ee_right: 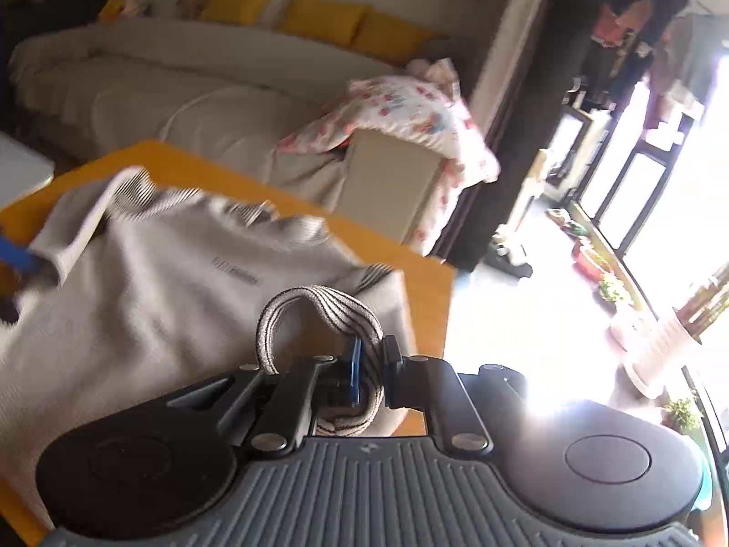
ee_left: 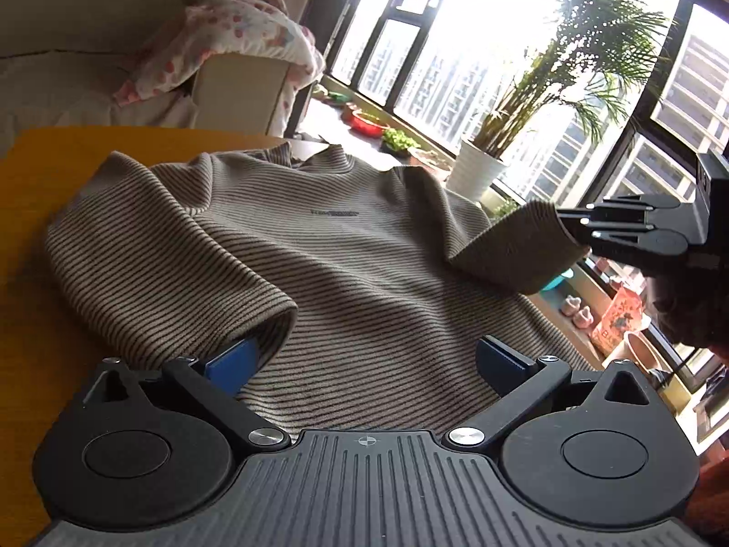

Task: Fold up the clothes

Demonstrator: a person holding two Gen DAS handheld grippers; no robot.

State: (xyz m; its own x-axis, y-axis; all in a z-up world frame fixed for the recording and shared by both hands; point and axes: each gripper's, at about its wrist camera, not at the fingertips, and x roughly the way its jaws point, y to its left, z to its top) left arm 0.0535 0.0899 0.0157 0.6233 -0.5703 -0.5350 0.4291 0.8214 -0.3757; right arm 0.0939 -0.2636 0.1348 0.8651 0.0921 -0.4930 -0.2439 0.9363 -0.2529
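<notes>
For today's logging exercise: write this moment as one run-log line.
left claw: open, over sweater | right claw: shut on sleeve cuff, lifted

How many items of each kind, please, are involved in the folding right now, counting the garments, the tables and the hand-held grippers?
Striped sweaters: 1
Yellow tables: 1
Hand-held grippers: 2, the left hand-held gripper open over the sweater and the right hand-held gripper shut on a sleeve cuff
Total: 4

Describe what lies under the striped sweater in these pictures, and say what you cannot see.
An orange table shows around the striped sweater, which lies spread on it. The left gripper hangs open above the hem; the right gripper pinches one cuff. Anything beneath the fabric is covered.
</notes>
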